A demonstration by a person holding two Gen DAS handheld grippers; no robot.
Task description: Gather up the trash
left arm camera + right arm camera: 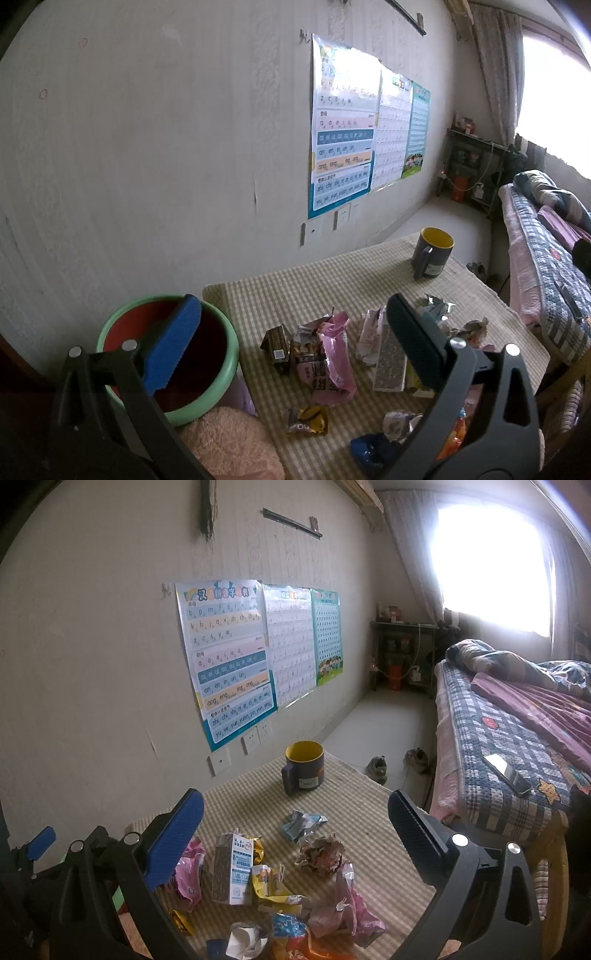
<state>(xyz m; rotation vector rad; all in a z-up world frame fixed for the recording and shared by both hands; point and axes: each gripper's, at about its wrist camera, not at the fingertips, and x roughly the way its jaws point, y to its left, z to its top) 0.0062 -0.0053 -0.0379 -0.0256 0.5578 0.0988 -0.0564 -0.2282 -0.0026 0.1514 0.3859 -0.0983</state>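
Several pieces of trash lie on a striped tablecloth (314, 280): a pink wrapper (334, 369), a small brown carton (277, 345), a white flattened carton (388, 363) and a silver wrapper (437, 308). My left gripper (293, 301) hangs open above them, holding nothing. A red bin with a green rim (233, 363) stands at the table's left edge, behind the left blue finger (173, 343). My right gripper (295, 795) is open and empty over a milk carton (232, 871), crumpled paper (321, 856), a yellow wrapper (269, 884) and a pink wrapper (349, 912).
A dark mug with a yellow inside (304, 768) stands at the table's far end. A pink fluffy cloth (229, 443) lies beside the bin. A bed (498, 738) with a phone (508, 773) flanks the table on the right. Shoes (376, 768) sit on the floor beyond.
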